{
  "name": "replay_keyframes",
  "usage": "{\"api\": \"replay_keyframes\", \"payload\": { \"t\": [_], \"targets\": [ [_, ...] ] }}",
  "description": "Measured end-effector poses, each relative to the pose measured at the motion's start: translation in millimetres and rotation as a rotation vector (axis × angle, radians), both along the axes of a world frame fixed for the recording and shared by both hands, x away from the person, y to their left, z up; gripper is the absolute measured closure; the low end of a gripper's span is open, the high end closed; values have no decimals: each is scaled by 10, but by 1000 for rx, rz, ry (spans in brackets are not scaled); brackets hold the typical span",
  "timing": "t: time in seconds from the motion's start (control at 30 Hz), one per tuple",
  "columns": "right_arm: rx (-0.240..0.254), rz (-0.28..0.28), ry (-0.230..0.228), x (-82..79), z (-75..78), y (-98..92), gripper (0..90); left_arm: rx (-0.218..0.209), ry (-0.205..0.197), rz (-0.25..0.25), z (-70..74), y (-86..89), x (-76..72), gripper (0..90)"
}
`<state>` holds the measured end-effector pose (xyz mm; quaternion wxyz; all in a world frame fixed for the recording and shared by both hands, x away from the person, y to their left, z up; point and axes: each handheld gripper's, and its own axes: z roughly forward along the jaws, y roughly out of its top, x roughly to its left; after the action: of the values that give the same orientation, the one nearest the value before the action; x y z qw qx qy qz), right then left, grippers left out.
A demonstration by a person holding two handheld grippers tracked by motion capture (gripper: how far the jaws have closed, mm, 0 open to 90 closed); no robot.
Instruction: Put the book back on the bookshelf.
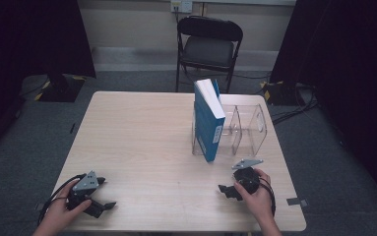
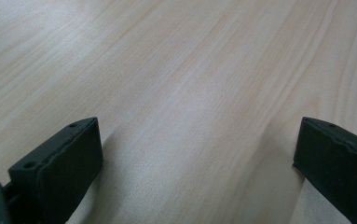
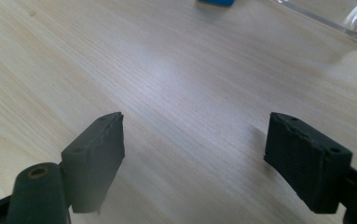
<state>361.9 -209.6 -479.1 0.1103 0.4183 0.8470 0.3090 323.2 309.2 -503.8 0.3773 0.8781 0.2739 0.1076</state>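
Book (image 1: 208,123) leans in the clear rack (image 1: 247,129): stiff, fairly heavy, glossy cover, so pinch its spine edge firmly. Your left tool (image 1: 108,205) and right tool (image 1: 223,189) both gape empty over the desk (image 1: 141,137).

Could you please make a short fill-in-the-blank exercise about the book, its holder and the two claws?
1. The blue book stands in the ____ compartment of the clear holder, seen from the high view.
2. The jaws of the right claw stand ____.
3. Between the jaws of the left claw lies bare ____ tabletop.
4. Behind the table stands a black folding ____.

Missing words: left; open; wooden; chair
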Motion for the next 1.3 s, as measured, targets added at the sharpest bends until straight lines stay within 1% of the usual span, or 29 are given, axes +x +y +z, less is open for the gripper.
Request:
{"api": "replay_keyframes", "payload": {
  "t": [0.07,0.17,0.23,0.27,0.37,0.47,0.5,0.53,0.7,0.77,0.8,1.3],
  "targets": [
    [-1,8,4,-1,-25,-7,191,0,0,0,0,0,0,7],
    [-18,16,-19,-8,-50,-15,189,0,-1,0,0,0,0,7],
    [-18,25,-26,-17,-58,-15,185,0,0,0,0,0,0,7],
    [-20,29,-33,-20,-64,-14,183,0,-1,0,0,0,0,7],
    [-40,54,-82,-32,-101,-26,170,0,0,0,0,0,0,7],
    [-19,59,-99,-37,-124,-47,162,0,0,0,0,0,0,7],
    [-15,52,-100,-42,-129,-53,161,0,-1,0,-1,0,0,7],
    [-6,55,-113,-38,-139,-60,161,0,0,0,0,0,0,7],
    [15,57,-142,-42,-176,-83,135,0,0,0,0,0,0,7],
    [36,70,-158,-40,-198,-102,130,1,0,-1,0,1,0,7],
    [45,67,-167,-45,-209,-112,132,0,-1,0,-1,0,0,7],
    [45,78,-172,-43,-213,-116,132,0,-1,0,-1,0,0,7]
  ]
}}
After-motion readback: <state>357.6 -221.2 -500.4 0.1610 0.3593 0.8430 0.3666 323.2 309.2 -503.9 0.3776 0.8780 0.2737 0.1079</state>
